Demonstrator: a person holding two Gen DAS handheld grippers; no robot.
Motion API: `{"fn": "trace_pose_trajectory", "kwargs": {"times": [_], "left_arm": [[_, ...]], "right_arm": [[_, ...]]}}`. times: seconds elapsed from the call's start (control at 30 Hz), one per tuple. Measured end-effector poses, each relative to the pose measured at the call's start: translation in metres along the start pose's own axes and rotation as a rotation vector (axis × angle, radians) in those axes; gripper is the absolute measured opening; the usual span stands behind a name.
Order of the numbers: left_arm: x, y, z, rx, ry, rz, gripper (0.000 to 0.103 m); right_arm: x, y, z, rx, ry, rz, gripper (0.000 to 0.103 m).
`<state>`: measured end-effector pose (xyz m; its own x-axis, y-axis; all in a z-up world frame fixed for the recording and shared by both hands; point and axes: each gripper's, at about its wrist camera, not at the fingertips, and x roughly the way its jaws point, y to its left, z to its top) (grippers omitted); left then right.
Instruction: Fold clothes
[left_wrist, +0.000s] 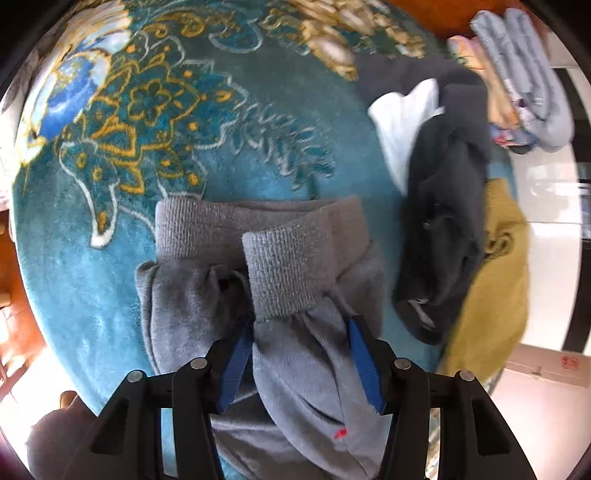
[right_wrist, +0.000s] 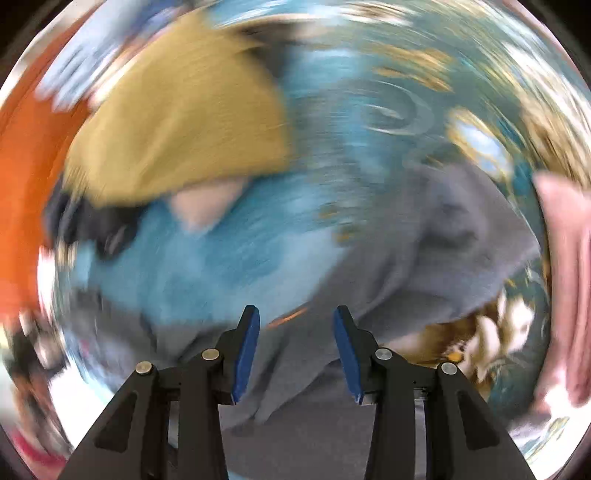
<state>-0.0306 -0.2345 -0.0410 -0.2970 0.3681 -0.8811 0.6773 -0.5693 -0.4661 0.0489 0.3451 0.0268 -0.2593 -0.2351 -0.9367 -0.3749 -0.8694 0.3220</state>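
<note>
Left gripper (left_wrist: 301, 325) clamps the grey sweatshirt (left_wrist: 295, 354); right gripper (right_wrist: 295, 314) gapes apart (view badly blurred).

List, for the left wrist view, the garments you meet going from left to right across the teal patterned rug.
Grey sweatshirt, with a sleeve between the left gripper fingers → white garment → black garment → mustard-yellow garment.
</note>
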Motion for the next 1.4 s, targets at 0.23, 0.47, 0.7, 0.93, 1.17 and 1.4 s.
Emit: {"fn": "trace_pose_trajectory", "kwargs": {"times": [0.23, 0.47, 0.7, 0.93, 1.17, 1.4], "left_arm": [[0.008, 0.005, 0.005, -0.074, 0.001, 0.035, 0.012], [-0.046, -0.011, 0.005, 0.035, -0.086, -0.262, 0.010], [-0.062, 0.012, -0.001, 0.066, -0.125, -0.339, 0.010], [-0.023, 0.066, -0.014, -0.077, -0.035, -0.218, 0.010], [-0.038, 0.058, -0.016, -0.041, -0.048, -0.229, 0.010], [-0.041, 0.038, -0.018, -0.031, -0.052, -0.260, 0.010]], "right_arm": [[0.024, -0.032, 0.010, 0.207, 0.048, 0.016, 0.037], [-0.047, -0.044, 0.015, 0.120, -0.132, 0.171, 0.005], [-0.130, -0.065, -0.024, -0.079, -0.324, 0.168, 0.005], [-0.027, -0.120, -0.079, 0.167, 0.026, 0.080, 0.009], [-0.084, -0.082, -0.064, 0.067, -0.106, 0.035, 0.038], [-0.040, -0.065, -0.027, 0.207, -0.044, 0.118, 0.050]]}}
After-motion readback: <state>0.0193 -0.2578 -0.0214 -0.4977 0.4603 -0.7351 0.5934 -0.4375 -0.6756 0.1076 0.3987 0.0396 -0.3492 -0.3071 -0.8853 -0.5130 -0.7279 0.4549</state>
